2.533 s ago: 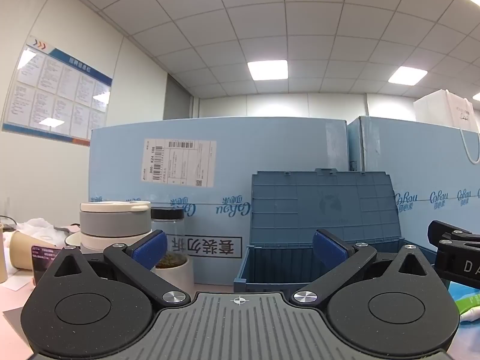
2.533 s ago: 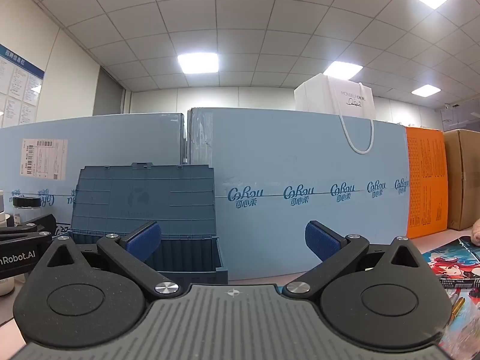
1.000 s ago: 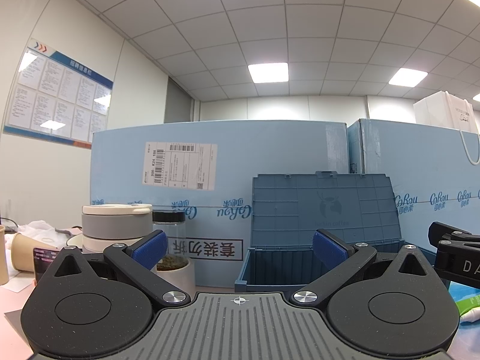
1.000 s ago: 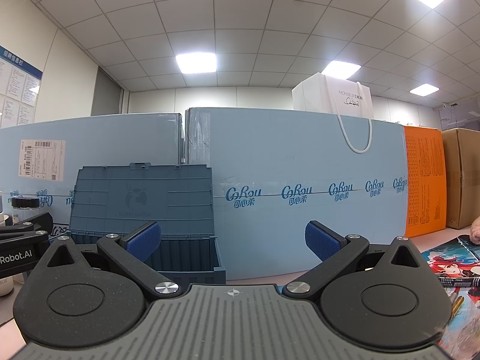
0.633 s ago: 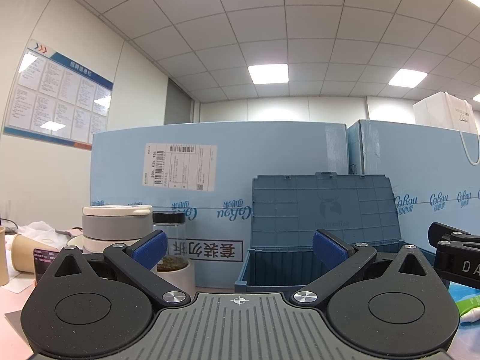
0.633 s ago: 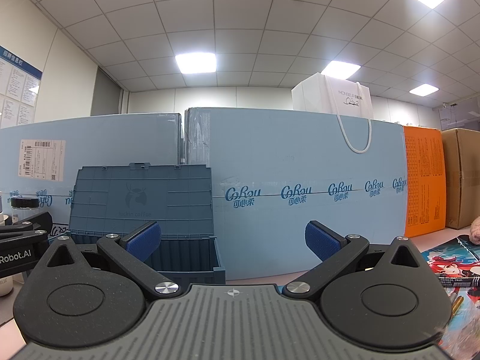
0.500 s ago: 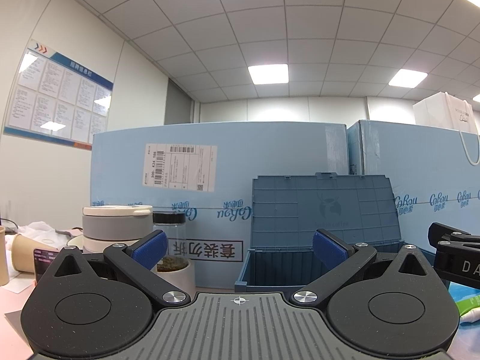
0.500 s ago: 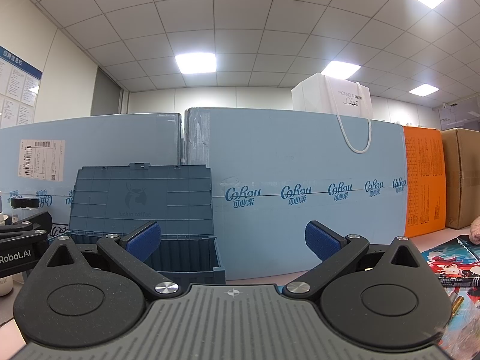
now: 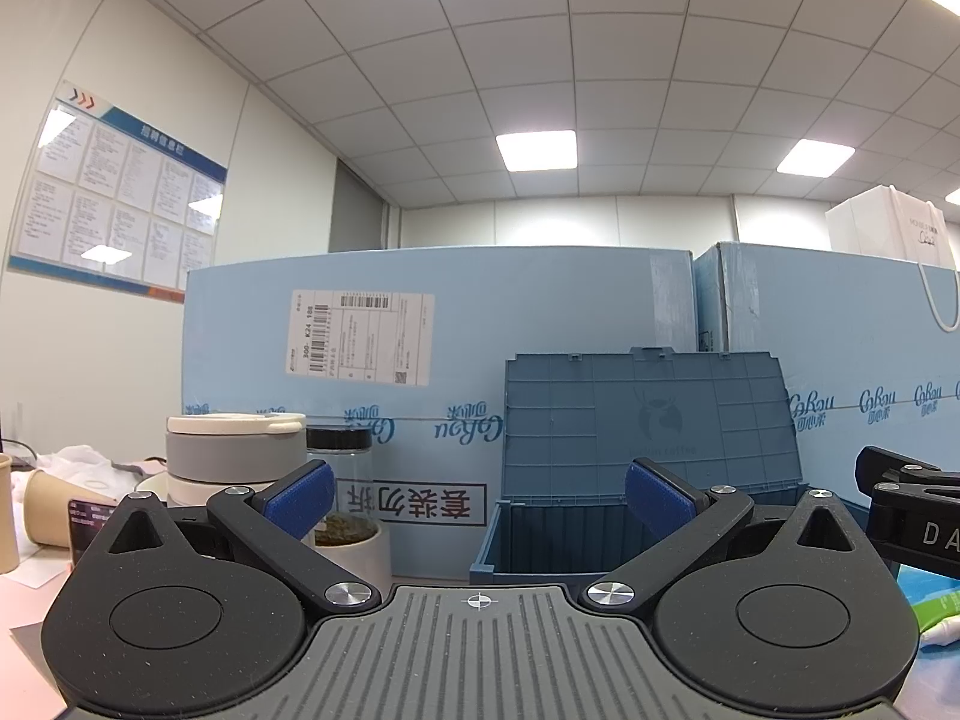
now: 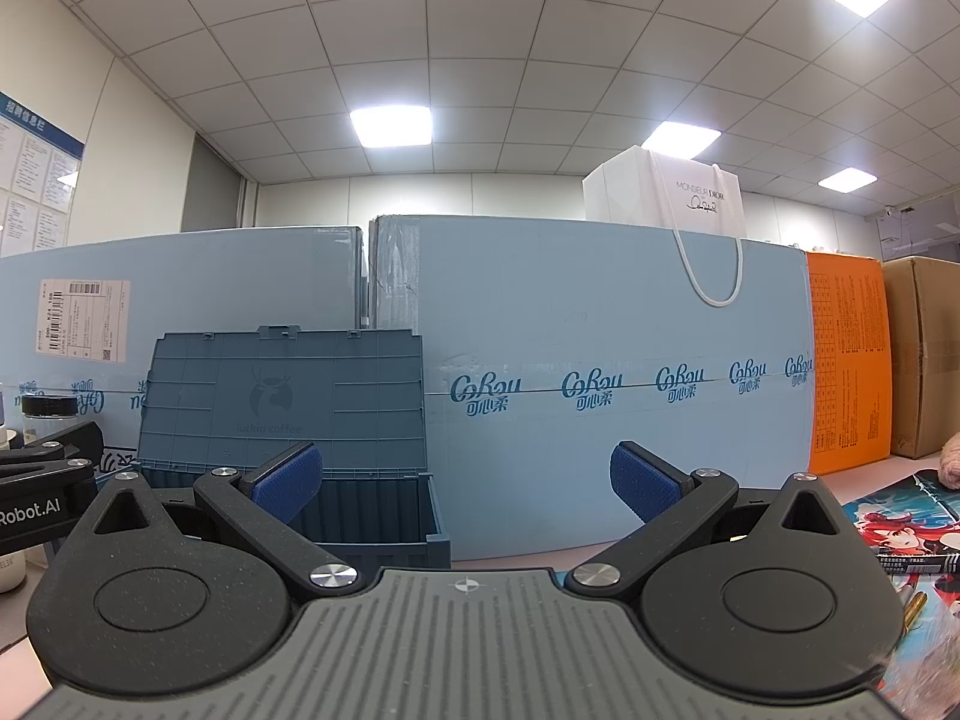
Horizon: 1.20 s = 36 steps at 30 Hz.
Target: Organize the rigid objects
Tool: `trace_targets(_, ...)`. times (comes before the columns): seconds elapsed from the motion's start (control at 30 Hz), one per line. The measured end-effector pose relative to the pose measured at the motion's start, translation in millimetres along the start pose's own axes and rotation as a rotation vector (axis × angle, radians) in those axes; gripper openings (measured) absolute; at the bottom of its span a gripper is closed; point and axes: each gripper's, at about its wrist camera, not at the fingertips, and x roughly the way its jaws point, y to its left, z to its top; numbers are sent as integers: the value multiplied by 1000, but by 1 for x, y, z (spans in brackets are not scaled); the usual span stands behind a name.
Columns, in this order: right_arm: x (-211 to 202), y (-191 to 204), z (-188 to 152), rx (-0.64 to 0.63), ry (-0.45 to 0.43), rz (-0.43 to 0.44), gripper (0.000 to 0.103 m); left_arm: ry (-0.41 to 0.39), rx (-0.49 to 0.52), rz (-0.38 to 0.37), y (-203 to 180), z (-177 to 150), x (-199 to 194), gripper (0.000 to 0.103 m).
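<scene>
A blue plastic storage box stands on the table with its lid raised upright; it also shows in the right wrist view. My left gripper is open and empty, level with the box front and short of it. My right gripper is open and empty, to the right of the box. A grey and white stacked container and a clear jar with a black lid stand left of the box. The inside of the box is hidden.
Tall light-blue cartons wall off the back, with an orange box and a brown carton at right. A paper cup lies at left. Printed booklets and a brass pen lie at right.
Both views have barely shifted; the scene has drifted down slightly in the left wrist view. Both grippers stay open and empty.
</scene>
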Motion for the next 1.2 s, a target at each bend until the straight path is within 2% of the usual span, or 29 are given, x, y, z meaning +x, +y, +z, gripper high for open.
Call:
trace_targets(0.53,0,1,0,0,0,0,103,-1,1,1,0,0,0,103)
trace_targets(0.9,-1,-4,-1,17,-5,18,103,-22,13,62,0,1,-3,103)
trace_targets(1.07,-5,-4,-1,34,-12,22,103,-2,-23,-20,6,0,-1,103)
trace_targets(1.2,-9,-9,0,84,5,37,103,-3,-23,-35,5,0,-1,103)
